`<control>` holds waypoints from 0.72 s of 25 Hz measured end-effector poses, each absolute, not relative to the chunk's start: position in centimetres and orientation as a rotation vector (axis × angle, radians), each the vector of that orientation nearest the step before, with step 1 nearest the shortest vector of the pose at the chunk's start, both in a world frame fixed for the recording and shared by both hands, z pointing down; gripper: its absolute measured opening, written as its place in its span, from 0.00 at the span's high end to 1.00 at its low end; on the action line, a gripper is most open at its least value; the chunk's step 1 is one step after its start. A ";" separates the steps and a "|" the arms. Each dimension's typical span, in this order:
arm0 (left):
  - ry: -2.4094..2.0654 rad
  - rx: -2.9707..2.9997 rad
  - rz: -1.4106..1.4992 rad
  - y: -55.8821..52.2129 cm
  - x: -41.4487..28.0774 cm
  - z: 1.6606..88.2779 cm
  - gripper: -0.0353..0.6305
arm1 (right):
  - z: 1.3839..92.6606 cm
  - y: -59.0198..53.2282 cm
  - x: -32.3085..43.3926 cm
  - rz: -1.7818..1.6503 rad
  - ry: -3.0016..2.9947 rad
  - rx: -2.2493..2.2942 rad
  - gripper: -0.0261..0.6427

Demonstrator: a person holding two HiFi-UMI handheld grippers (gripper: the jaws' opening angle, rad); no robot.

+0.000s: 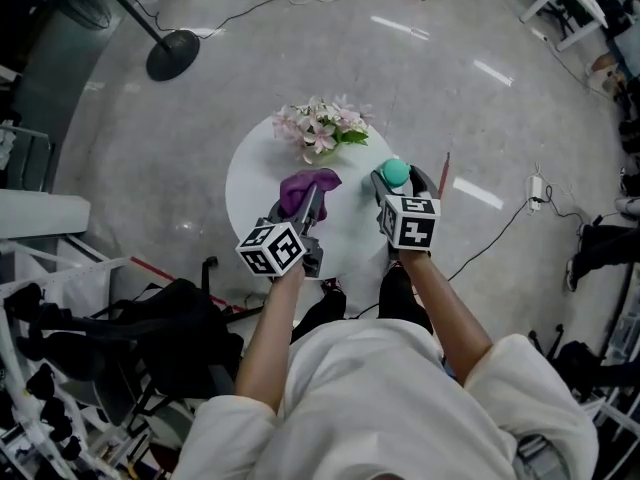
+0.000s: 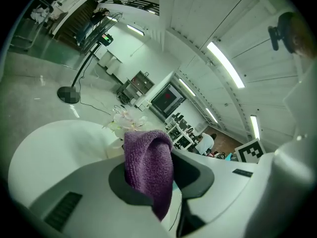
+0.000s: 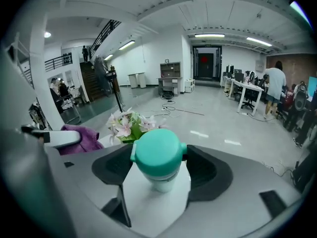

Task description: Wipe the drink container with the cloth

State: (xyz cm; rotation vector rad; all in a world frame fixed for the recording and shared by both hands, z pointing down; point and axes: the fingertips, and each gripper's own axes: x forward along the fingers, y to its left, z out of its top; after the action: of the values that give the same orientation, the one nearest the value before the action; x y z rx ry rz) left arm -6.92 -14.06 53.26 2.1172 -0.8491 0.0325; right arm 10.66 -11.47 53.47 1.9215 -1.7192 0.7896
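My left tool (image 2: 157,180) is clamped on the purple cloth (image 2: 147,165), which stands up in a fold from between its jaws and hangs over the round white bench (image 1: 252,183). My right tool (image 3: 159,177) has its jaws apart around the bottle (image 3: 159,157), which stands upright on the bench near its right edge with a teal lid on top. The pads sit close on either side of the lid, but I see no firm press. A bunch of pink and white flowers (image 1: 322,126) sits at the far side of the bench, beyond both tools.
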 end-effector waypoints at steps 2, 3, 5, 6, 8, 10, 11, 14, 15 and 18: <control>-0.834 2.121 0.030 -14.0 -6.7 52.8 0.78 | 53.4 -11.5 10.7 0.760 -1.777 1.865 0.44; -0.826 2.114 0.030 -13.9 -6.5 52.6 0.78 | 53.4 -11.6 10.7 0.743 -1.812 1.824 0.44; -0.814 2.091 0.038 -14.1 -6.1 52.3 0.78 | 53.4 -11.7 10.8 0.704 -1.885 1.732 0.44; -0.809 2.080 0.040 -14.2 -5.8 52.0 0.78 | 53.3 -11.8 10.8 0.681 -1.923 1.685 0.44; -0.789 2.061 0.010 -14.5 -5.0 51.1 0.78 | 53.3 -11.8 10.8 0.634 -2.002 1.582 0.44; -0.752 2.034 -0.068 -14.8 -3.9 49.7 0.79 | 53.1 -11.9 10.5 0.582 -2.093 1.447 0.44; -0.733 2.018 -0.115 -15.0 -3.2 48.9 0.78 | 53.0 -11.9 10.4 0.551 -2.143 1.365 0.44; -0.691 1.977 -0.237 -15.5 -0.4 46.7 0.79 | 52.8 -11.5 9.8 0.465 -2.292 1.069 0.44; -0.683 1.969 -0.266 -15.6 0.3 46.2 0.78 | 52.7 -11.2 9.4 0.436 -2.332 0.973 0.44; -0.684 1.963 -0.314 -16.0 1.6 45.6 0.78 | 52.6 -10.9 7.9 0.349 -2.411 0.739 0.44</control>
State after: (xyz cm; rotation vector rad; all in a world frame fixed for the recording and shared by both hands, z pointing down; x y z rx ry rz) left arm 1.64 -16.05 45.60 1.9627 -0.6841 -0.3136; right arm 7.93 -10.93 52.64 0.7391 -2.4108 0.3492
